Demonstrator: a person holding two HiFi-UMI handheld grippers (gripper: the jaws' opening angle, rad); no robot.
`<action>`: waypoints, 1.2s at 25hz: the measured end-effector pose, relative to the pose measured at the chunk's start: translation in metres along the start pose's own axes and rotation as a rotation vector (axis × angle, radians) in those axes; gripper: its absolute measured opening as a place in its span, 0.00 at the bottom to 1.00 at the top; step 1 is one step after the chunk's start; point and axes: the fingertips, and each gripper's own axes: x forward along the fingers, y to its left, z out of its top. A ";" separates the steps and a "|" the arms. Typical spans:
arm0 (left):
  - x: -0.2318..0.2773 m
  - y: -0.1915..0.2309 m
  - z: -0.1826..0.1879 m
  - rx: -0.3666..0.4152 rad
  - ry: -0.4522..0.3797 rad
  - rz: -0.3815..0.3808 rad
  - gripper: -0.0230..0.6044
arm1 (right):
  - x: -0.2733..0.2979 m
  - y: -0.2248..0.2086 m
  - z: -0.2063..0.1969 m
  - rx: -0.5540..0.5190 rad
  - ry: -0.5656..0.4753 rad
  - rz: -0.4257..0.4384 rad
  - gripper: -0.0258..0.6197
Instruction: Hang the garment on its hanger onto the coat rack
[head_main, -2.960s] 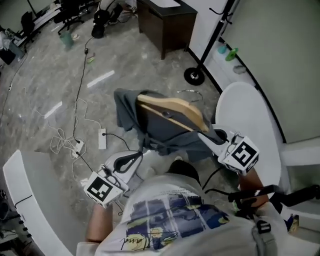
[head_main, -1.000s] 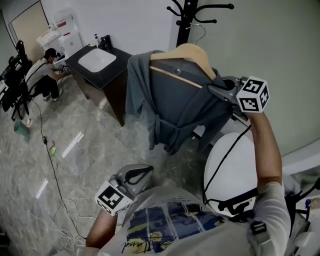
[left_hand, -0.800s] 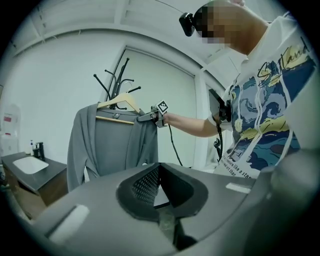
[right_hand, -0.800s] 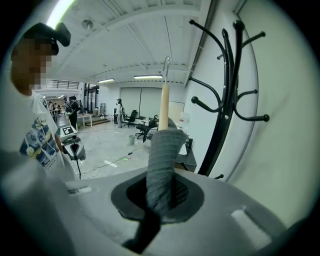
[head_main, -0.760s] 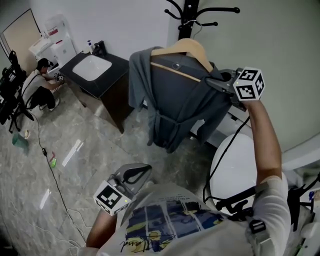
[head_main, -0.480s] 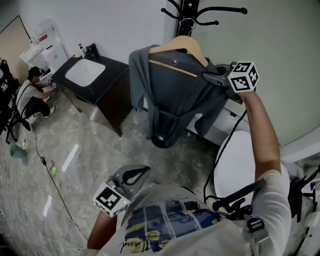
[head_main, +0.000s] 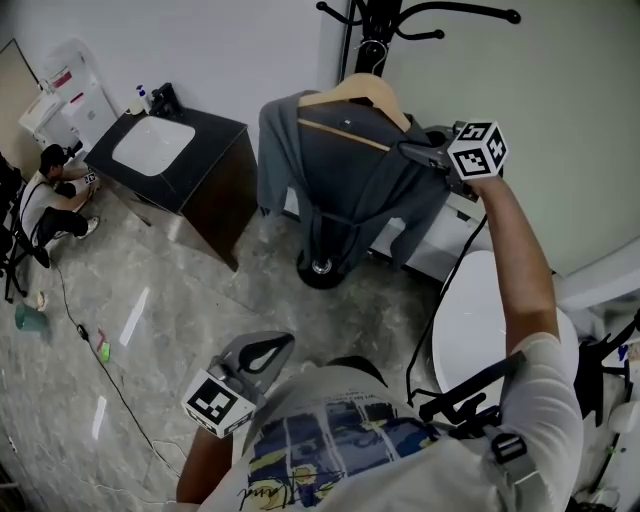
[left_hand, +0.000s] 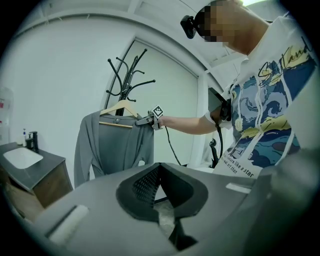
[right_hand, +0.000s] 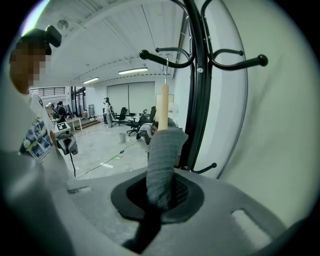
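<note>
A grey garment (head_main: 350, 190) hangs on a wooden hanger (head_main: 350, 92), held up against the black coat rack (head_main: 385, 15). My right gripper (head_main: 405, 150) is shut on the garment's shoulder over the hanger's right end. In the right gripper view grey cloth (right_hand: 162, 155) fills the jaws. There the hanger (right_hand: 163, 105) rises to its wire hook beside a rack arm (right_hand: 167, 59); I cannot tell whether the hook rests on it. My left gripper (head_main: 283, 340) hangs low by my chest, shut and holding nothing. The left gripper view shows the garment (left_hand: 117, 145) and the rack (left_hand: 127, 80) from afar.
The rack's round base (head_main: 320, 270) stands on the stone floor below the garment. A dark cabinet with a white basin (head_main: 150, 145) stands to the left. A white round seat (head_main: 480, 320) is under my right arm. A person (head_main: 45, 195) crouches at far left. Cables (head_main: 100, 370) trail across the floor.
My right gripper has lifted the garment from near the floor up to the rack and edged its hook closer to the rack's arms. The left gripper has stayed low.
</note>
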 end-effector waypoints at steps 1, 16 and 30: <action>0.001 0.001 0.000 -0.003 0.001 -0.004 0.04 | 0.001 -0.001 -0.001 0.002 0.004 0.000 0.05; 0.026 0.004 0.001 0.007 0.020 -0.063 0.04 | 0.010 -0.008 -0.011 -0.044 -0.004 -0.036 0.07; 0.052 -0.059 0.010 0.036 0.046 -0.075 0.04 | -0.066 0.008 -0.048 -0.042 -0.169 -0.372 0.33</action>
